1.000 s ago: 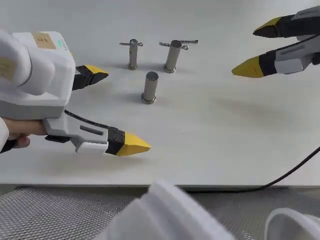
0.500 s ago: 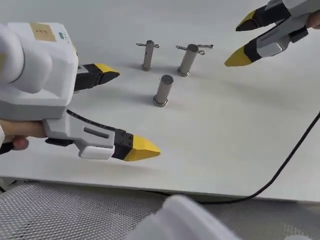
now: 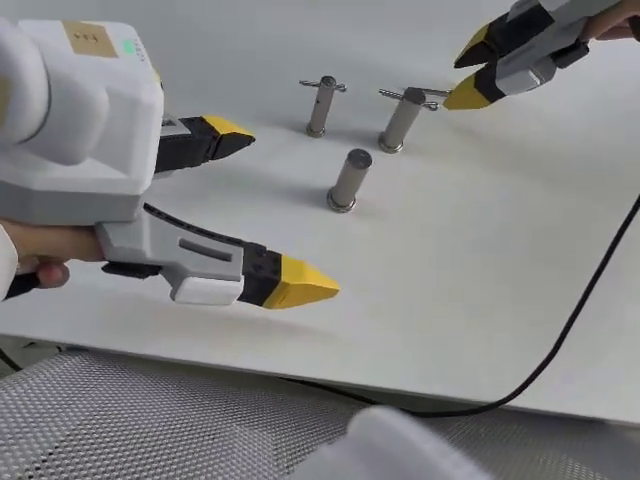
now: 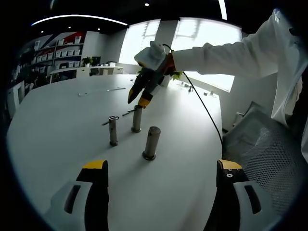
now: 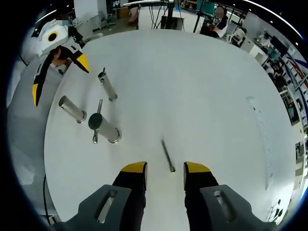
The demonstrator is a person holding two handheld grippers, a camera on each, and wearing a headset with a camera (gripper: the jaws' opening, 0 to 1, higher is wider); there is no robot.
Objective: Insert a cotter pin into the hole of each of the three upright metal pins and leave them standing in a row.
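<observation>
Three upright metal pins stand on the white table. The back-left pin (image 3: 320,105) and the back-right pin (image 3: 402,120) each carry a cotter pin through the top. The nearer pin (image 3: 350,180) has a bare top. My left gripper (image 3: 270,210) is open at the left, a short way from the pins, with nothing between its jaws (image 4: 162,166). My right gripper (image 3: 468,72) hovers open just right of the back-right pin's top. In the right gripper view a loose cotter pin (image 5: 167,155) lies on the table just ahead of its jaws (image 5: 166,168).
A black cable (image 3: 590,290) runs across the table's right side and over the front edge. A grey mesh chair (image 3: 100,420) sits below that edge. Long thin rods (image 4: 98,91) lie far back on the table.
My right gripper has moved left and now hangs close to the back-right pin, its jaws a little narrower. The left gripper stays open in much the same place. The head camera has shifted.
</observation>
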